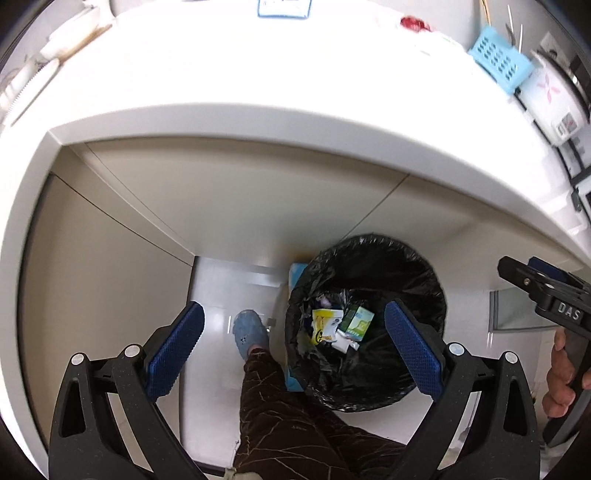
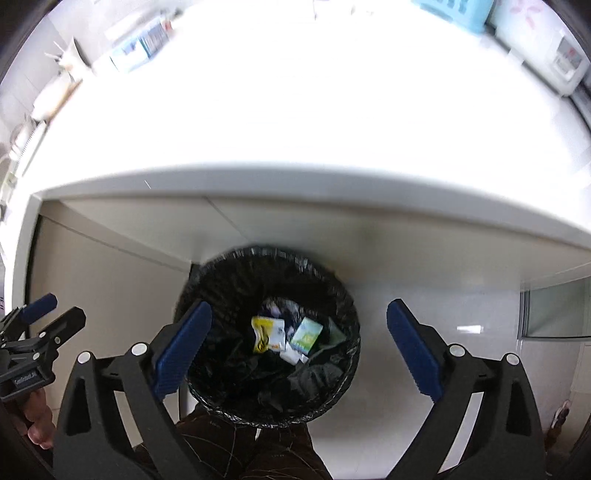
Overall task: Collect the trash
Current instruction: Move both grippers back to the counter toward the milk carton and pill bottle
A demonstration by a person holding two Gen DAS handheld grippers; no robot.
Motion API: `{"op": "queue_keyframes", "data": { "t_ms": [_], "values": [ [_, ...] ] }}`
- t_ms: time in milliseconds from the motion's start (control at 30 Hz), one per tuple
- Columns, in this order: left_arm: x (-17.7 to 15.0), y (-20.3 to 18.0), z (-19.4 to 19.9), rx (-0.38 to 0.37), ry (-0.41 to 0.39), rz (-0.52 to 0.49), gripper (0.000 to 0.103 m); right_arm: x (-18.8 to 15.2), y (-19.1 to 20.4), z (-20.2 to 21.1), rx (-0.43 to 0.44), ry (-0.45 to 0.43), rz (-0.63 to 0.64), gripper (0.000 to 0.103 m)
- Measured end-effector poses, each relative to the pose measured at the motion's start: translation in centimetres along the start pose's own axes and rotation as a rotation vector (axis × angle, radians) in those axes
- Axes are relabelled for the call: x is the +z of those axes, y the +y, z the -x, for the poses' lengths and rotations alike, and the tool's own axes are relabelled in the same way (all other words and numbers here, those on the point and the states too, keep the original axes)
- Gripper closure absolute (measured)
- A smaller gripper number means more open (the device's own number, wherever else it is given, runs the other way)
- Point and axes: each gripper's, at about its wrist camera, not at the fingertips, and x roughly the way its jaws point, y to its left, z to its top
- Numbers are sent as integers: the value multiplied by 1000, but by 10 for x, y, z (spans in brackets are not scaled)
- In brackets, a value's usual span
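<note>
A kitchen — white counter (image 1: pixel 258 92), appliance (image 1: pixel 550 99), lined bin (image 1: pixel 369 258) beneath.

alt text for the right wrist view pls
The open right gripper hangs empty above a black-lined trash bin holding a yellow wrapper and a green carton. A white countertop fills the upper frame.

You see a white counter (image 1: pixel 295 92) above and a pale glossy floor (image 1: pixel 218 295) below it. On the counter, a light blue perforated basket (image 1: pixel 498 59) and a red scrap (image 1: pixel 415 23) lie near the far edge. On the floor stands a bin with a black liner (image 2: pixel 236 280), holding wrappers.
</note>
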Motion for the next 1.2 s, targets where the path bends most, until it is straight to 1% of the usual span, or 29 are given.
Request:
{"op": "queue_keyframes", "data": {
  "t_ms": [67, 133, 233, 333, 467, 567, 667, 733, 833, 967, 1200],
  "values": [
    [6, -2, 17, -10, -19, 4, 7, 8, 0, 18, 20, -33, -10, 10],
    [15, -3, 34, -22, -44, 0, 7, 16, -1, 33, 22, -63, -12, 11],
    [28, -4, 53, -26, -62, -4, 7, 33, 0, 54, 45, -101, -22, 11],
    [44, -2, 62, -45, -74, -2, 7, 49, 6, 66, 59, -118, -25, 11],
    [69, 3, 68, -49, -77, -17, 7, 70, 12, 72, 53, -129, -38, 11],
    [89, 6, 71, -52, -78, -28, 7, 83, 18, 72, 51, -134, -58, 11],
    [112, 12, 70, -60, -74, -19, 7, 98, 20, 73, 28, -145, -65, 11],
    [126, 15, 69, -48, -82, -18, 7, 106, 21, 72, 17, -150, -72, 11],
    [149, 18, 66, -50, -85, -32, 7, 122, 22, 69, 8, -160, -79, 11],
    [180, 23, 59, -44, -94, -45, 7, 149, 23, 59, -19, -160, -89, 11],
    [238, 33, 40, -52, -82, -33, 7, 195, 23, 44, -67, -177, -115, 11]
  ]
}}
